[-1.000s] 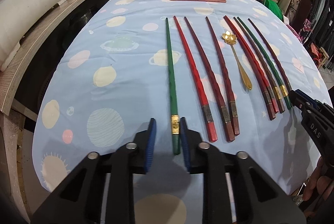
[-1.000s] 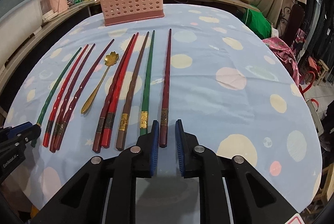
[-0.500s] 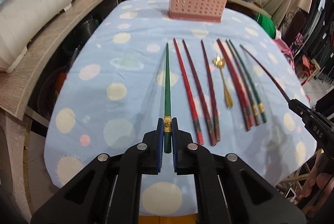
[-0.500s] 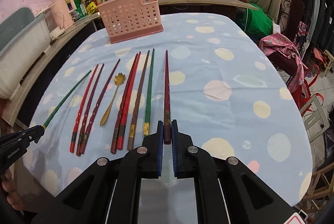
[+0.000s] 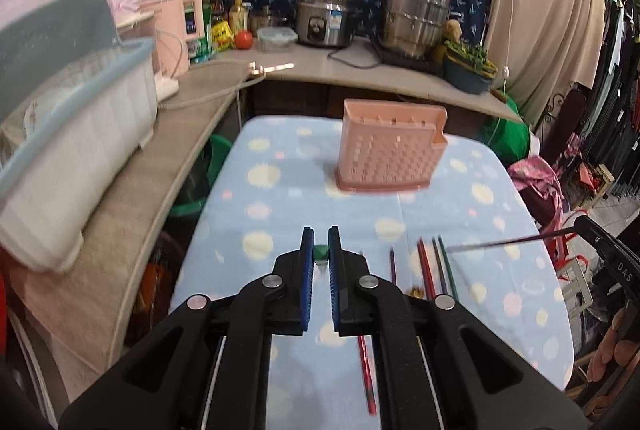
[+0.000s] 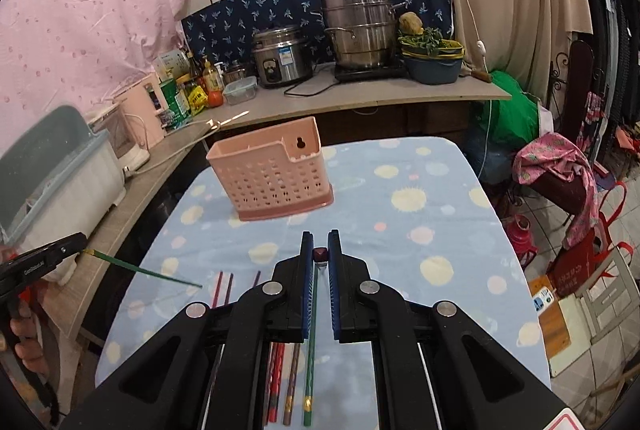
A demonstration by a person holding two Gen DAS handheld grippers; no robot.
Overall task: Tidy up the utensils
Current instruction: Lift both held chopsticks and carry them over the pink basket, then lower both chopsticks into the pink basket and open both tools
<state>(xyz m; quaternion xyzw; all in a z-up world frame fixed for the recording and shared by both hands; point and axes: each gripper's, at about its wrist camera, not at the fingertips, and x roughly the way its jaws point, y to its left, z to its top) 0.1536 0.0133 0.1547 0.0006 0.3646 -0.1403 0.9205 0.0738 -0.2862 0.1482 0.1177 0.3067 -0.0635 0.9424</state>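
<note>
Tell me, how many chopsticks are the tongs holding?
2: a green chopstick pinched in the left tongs, and a dark red chopstick pinched in the right tongs. No other looks held.

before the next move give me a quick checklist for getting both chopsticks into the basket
1. Left tool shut on the green chopstick: ok, its butt shows between the pads.
2. Right tool shut on the dark red chopstick: ok, its end sits between the pads.
3. Both sticks off the table: ok, each slants in the air in the other view.
4. Basket upright, top open: ok.
5. Path to the basket free: ok, only bare cloth ahead of both tools.
6. Sticks tip-down for dropping in: not ok, both lie near level.
</note>
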